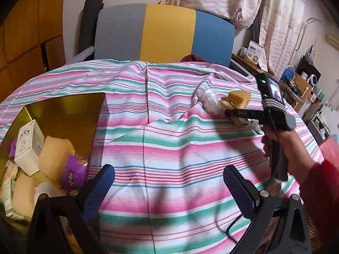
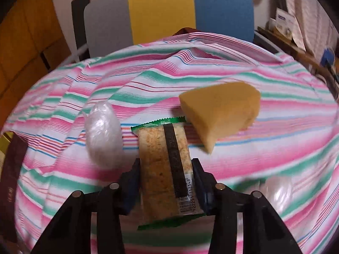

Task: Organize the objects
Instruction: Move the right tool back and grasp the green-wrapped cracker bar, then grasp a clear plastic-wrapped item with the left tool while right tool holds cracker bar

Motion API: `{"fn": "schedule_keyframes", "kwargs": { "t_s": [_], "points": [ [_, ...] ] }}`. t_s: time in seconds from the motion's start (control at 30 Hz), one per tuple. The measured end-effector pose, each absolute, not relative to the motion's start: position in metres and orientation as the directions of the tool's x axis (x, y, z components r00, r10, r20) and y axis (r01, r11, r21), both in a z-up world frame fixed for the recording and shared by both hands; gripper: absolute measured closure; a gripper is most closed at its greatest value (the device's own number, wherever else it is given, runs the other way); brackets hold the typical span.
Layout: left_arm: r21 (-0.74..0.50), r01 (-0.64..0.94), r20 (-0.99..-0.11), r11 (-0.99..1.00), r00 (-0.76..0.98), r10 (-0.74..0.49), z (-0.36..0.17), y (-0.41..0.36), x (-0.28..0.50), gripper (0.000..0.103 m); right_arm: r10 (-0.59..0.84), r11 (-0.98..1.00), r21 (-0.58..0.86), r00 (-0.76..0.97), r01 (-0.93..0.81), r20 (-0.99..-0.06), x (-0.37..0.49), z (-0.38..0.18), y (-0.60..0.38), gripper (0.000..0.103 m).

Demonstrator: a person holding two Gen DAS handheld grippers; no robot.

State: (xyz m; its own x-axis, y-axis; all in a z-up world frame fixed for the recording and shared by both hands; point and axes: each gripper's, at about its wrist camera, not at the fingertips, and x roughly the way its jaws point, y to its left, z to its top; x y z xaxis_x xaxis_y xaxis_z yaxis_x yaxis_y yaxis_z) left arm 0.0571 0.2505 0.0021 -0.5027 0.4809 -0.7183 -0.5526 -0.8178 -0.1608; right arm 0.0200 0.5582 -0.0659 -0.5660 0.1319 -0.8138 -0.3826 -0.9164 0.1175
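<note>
The right tool [image 2: 166, 181] has its two jaws closed in against the long sides of a green-edged snack packet [image 2: 164, 165], so it appears to have hold of it; motion blur leaves it unclear whether the packet has left the cloth. The packet's long axis runs straight out along the tool's pointing line, barcode end nearest the camera, serrated end farthest, so the grip falls across the narrow width near the near end.

Just left of the packet lies a clear plastic-wrapped bundle [image 2: 103, 135]; just beyond and to the right sits a yellow sponge wedge [image 2: 222, 114], whose corner comes close to the packet's far end. All rest on the striped cloth [image 2: 264, 158] covering the worktop.

The left tool [image 1: 169, 190] stands wide open and empty, hovering over bare cloth, well apart from the packet [image 1: 239, 121]. Beside it on its left is the gold box [image 1: 63, 114], already holding cartons and packets. Judging by that, the packet must travel leftward across the cloth to the box.
</note>
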Motion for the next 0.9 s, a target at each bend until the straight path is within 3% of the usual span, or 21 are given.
{"fn": "schedule_keyframes", "kwargs": {
  "t_s": [0.33,0.53,0.7,0.77,0.9],
  "points": [
    [-0.166,-0.577,-0.695,-0.8,-0.507,0.51,0.007,0.317,0.023,0.0,0.2,-0.877,0.142,-0.618,-0.459,-0.761,0.07,-0.069,0.54,0.058],
    [-0.047,-0.622,-0.628,-0.781,-0.59,0.507,0.005,0.382,-0.01,0.0,0.236,-0.854,0.158,-0.639,-0.496,-0.732,0.075,-0.073,0.545,0.058],
    [0.011,-0.661,-0.656,-0.751,-0.571,0.493,-0.01,0.433,-0.037,0.0,0.272,-0.853,0.122,-0.632,-0.507,-0.726,0.074,-0.074,0.542,0.058],
    [-0.016,-0.651,-0.679,-0.759,-0.55,0.486,-0.019,0.445,-0.05,0.004,0.275,-0.852,0.12,-0.632,-0.509,-0.724,0.074,-0.075,0.542,0.058],
    [-0.053,-0.629,-0.729,-0.776,-0.507,0.461,-0.041,0.459,-0.071,0.024,0.274,-0.85,0.13,-0.638,-0.511,-0.72,0.075,-0.076,0.544,0.058]
  ]
}}
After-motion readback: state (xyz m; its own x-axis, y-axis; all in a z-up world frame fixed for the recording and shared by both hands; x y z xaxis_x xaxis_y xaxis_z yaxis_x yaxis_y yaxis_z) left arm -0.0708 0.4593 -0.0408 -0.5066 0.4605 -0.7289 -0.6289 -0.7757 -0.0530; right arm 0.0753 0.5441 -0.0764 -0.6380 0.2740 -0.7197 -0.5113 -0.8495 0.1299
